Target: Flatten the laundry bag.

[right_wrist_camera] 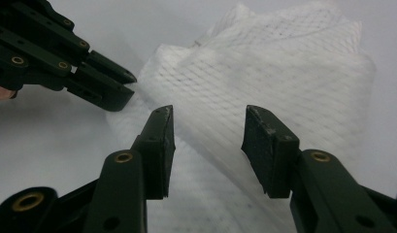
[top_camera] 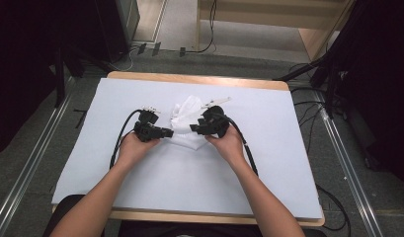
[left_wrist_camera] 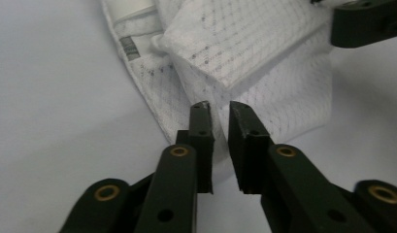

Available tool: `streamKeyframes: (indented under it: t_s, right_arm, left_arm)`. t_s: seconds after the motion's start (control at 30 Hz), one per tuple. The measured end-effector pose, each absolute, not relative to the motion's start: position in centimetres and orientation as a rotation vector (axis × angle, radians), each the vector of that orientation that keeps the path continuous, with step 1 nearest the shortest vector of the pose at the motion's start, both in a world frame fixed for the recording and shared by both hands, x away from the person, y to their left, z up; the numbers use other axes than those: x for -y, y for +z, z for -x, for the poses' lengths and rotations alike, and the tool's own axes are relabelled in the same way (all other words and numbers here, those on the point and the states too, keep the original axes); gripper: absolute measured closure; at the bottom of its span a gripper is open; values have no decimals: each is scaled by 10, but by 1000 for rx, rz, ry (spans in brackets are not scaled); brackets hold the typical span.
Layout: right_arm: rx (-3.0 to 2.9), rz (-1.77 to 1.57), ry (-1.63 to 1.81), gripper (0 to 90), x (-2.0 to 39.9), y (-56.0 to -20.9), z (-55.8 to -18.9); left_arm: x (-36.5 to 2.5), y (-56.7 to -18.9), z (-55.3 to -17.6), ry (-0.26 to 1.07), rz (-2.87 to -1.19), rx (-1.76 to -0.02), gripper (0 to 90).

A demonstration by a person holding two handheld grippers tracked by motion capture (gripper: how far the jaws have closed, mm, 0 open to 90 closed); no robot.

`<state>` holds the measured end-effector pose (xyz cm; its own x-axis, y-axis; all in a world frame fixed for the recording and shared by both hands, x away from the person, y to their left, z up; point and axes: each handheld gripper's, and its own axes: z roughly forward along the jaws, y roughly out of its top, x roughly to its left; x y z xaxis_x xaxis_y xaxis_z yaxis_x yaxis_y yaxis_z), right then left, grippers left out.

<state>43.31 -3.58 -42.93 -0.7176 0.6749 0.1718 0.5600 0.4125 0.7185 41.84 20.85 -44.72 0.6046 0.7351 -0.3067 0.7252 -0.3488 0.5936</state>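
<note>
I am pinching the near edge of the white mesh cloth [left_wrist_camera: 264, 63] with my left gripper [left_wrist_camera: 220, 109], jaws nearly together on a thin fold. My right gripper [right_wrist_camera: 208, 121] is hovering spread wide over the cloth, which is lying crumpled mid-table on the white sheet [top_camera: 268, 163].

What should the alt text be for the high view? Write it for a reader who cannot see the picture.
A person's two hands hold black grippers against a crumpled white mesh garment in the middle of a white-covered table. The left gripper meets the garment's left edge and the right gripper its right side, cables trailing back along both forearms.
</note>
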Motion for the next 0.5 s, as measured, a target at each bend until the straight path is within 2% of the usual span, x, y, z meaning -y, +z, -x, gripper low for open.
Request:
streamKeyframes:
  t_s: [0.03, 0.27, 0.47, 0.5]
  right_arm:
    - [-2516, -1062, 1175, 514, 31, -431, -434]
    - [-2548, -1003, 1082, 489, 22, -450, -440]
    - [-2564, -986, 1052, 501, 18, -460, -442]
    - [-2555, -963, 1035, 527, 16, -463, -441]
  left_arm:
    - [-207, -447, -417, 15, -2126, -1142, 863]
    - [-203, -448, -416, 11, -2154, -1135, 897]
    - [-202, -448, -416, -6, -2154, -1144, 897]
    - [-203, -447, -416, -7, -2155, -1141, 898]
